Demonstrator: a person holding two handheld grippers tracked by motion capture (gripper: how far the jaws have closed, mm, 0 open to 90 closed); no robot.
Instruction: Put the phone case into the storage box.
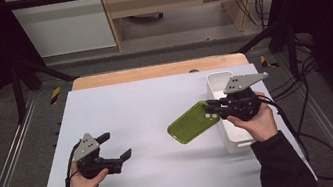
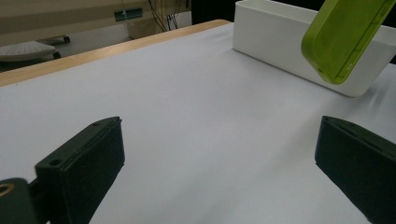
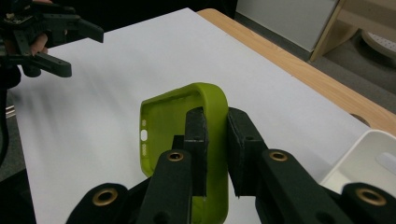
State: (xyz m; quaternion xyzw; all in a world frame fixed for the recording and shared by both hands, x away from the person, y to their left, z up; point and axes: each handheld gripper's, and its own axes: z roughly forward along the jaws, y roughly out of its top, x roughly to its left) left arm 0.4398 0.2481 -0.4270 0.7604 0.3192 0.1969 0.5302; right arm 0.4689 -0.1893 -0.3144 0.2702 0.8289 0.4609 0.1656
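The desk (image 1: 121,110) has a white top with a wooden strip along the far edge, and most of this surface is bare. The whole middle and the far left part are free.

The left gripper (image 1: 116,149) is near the front left part of the desk, in the person's left hand (image 1: 86,183). Its fingers (image 2: 81,165) are wide apart and grip nothing; in the left gripper view, bare white surface lies between them.

The white bin (image 1: 224,109) stands along the right edge of the desk, long and narrow, with its short end toward the person. Its inside looks white; I cannot tell if anything lies in it, because the right gripper (image 1: 213,109) and the right hand (image 1: 256,122) cover part of it.

The right gripper is closed on the green phone case (image 1: 193,122). In the right gripper view its fingers (image 3: 196,140) pinch one side wall of the case, one finger inside and one outside. The case hangs above the desk, tilted, just beside the left wall of the bin, with its open side up.
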